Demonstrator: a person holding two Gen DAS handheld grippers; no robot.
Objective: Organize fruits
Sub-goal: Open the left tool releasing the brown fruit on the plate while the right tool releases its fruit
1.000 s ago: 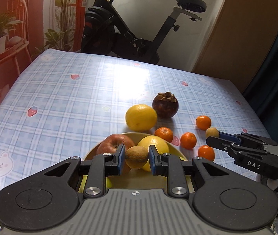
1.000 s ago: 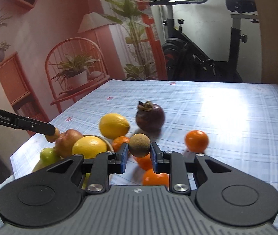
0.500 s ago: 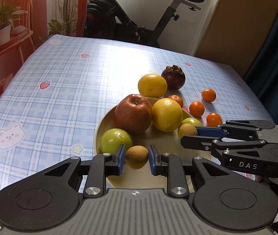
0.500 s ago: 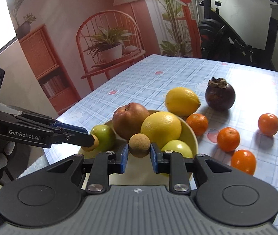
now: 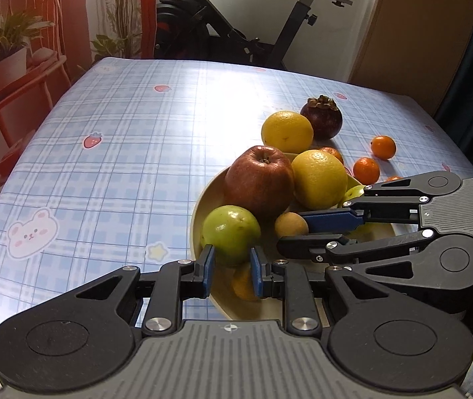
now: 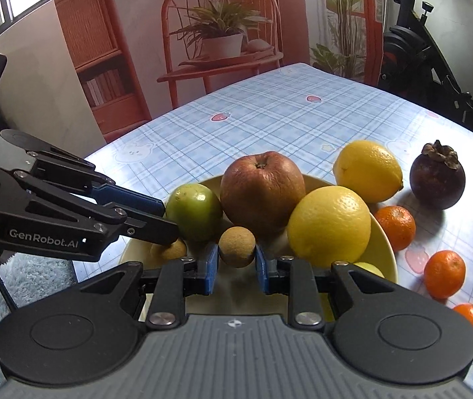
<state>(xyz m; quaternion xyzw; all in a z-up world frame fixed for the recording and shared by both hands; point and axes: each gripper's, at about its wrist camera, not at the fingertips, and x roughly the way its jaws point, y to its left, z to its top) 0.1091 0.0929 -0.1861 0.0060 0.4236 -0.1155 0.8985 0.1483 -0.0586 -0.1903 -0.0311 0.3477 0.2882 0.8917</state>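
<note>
While right gripper (image 6: 236, 266) fingers clamp brown longan (image 6: 237, 246) low over bowl (image 6: 381, 242) for release, left gripper (image 5: 231, 272) fingers apart, second longan (image 6: 170, 249) dropped inside

Exercise bike (image 5: 236, 30) – potted plant (image 6: 220, 33)

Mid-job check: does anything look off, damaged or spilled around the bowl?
Only the apple: its red skin is wrinkled and puckered, so it may be past its best. The bowl sits upright, and I see nothing spilled.
</note>
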